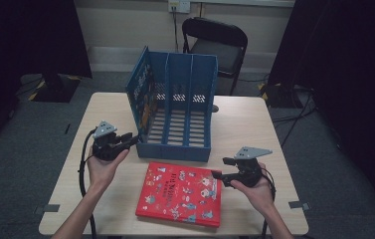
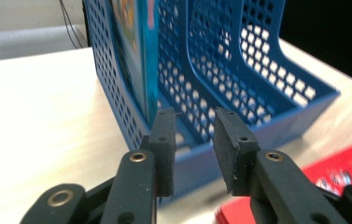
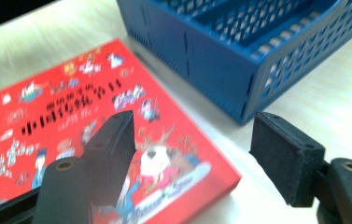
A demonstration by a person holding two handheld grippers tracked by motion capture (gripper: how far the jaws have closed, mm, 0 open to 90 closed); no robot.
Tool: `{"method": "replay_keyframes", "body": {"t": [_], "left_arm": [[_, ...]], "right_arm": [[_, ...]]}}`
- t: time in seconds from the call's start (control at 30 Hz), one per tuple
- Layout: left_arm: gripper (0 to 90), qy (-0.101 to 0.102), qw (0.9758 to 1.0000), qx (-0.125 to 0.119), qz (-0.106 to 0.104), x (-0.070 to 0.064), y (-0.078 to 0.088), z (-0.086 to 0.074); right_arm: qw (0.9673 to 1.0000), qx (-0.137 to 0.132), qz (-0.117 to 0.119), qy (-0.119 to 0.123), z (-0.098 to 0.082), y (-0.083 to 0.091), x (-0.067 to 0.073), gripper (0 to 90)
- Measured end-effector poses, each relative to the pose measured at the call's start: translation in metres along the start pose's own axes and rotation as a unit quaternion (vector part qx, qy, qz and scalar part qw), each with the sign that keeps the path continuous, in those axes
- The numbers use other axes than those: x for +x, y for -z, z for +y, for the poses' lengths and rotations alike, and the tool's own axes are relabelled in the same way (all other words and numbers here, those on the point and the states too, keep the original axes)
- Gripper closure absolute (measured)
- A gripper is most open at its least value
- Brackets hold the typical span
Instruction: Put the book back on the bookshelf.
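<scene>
High view: pale wood surface (image 1: 244, 124) on grey carpet, black folding chair (image 1: 217, 42) behind. Red book (image 1: 180, 194) lies flat at the near edge, long axis running away from the person, before the blue file rack (image 1: 180, 112).

Left gripper view: left hand-held gripper (image 2: 194, 140) narrowly apart, empty, facing the rack.

Right gripper view: right hand-held gripper (image 3: 201, 154) wide apart over the book's corner.

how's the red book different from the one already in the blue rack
The red book lies flat on the table, front cover up, outside the blue rack. The blue-spined book stands upright in the rack's leftmost slot, leaning against the side wall. The red one shows its whole cover; the other shows mostly spine and a sliver of cover. Both have colourful illustrated covers.
</scene>
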State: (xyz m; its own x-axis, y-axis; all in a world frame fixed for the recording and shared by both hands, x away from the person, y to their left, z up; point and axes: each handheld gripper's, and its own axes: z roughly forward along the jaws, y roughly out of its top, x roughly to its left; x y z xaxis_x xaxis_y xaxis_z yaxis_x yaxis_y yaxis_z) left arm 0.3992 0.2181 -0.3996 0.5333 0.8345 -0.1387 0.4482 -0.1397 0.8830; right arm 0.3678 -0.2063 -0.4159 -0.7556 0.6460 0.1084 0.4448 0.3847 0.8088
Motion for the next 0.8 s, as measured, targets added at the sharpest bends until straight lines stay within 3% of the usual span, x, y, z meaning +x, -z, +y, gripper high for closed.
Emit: {"method": "replay_keyframes", "body": {"t": [0.13,0.27,0.33,0.4,0.5,0.57,0.67,0.8], "left_arm": [[70.8,0.011,0.9997,0.014,-0.019,-0.001,0.006,-0.016],[69.8,0.002,0.9990,0.026,-0.037,-0.008,0.009,-0.029],[70.0,-0.006,0.9984,0.031,-0.047,-0.012,0.006,-0.034],[70.1,-0.001,0.9976,0.038,-0.058,-0.017,0.002,-0.042],[68.6,-0.016,0.9957,0.057,-0.071,-0.027,-0.004,-0.054],[69.6,-0.018,0.9951,0.064,-0.074,-0.030,-0.006,-0.056],[68.5,-0.005,0.9946,0.060,-0.085,-0.035,-0.010,-0.059],[68.2,-0.014,0.9929,0.075,-0.092,-0.040,-0.020,-0.064]], "right_arm": [[0.9997,0.023,0.004,0.000,-0.015,-0.004,0.004,30.5],[0.9992,0.037,0.008,-0.008,-0.025,-0.010,0.005,29.7],[0.9991,0.040,0.011,-0.010,-0.028,-0.014,0.006,29.2],[0.9988,0.044,0.015,-0.012,-0.030,-0.019,0.007,29.0],[0.9985,0.049,0.015,-0.016,-0.033,-0.024,0.007,28.2],[0.9987,0.045,0.017,-0.017,-0.034,-0.024,0.006,28.3],[0.9987,0.045,0.009,-0.023,-0.036,-0.023,0.004,26.8],[0.9980,0.055,0.004,-0.032,-0.043,-0.027,0.001,24.2]]}}
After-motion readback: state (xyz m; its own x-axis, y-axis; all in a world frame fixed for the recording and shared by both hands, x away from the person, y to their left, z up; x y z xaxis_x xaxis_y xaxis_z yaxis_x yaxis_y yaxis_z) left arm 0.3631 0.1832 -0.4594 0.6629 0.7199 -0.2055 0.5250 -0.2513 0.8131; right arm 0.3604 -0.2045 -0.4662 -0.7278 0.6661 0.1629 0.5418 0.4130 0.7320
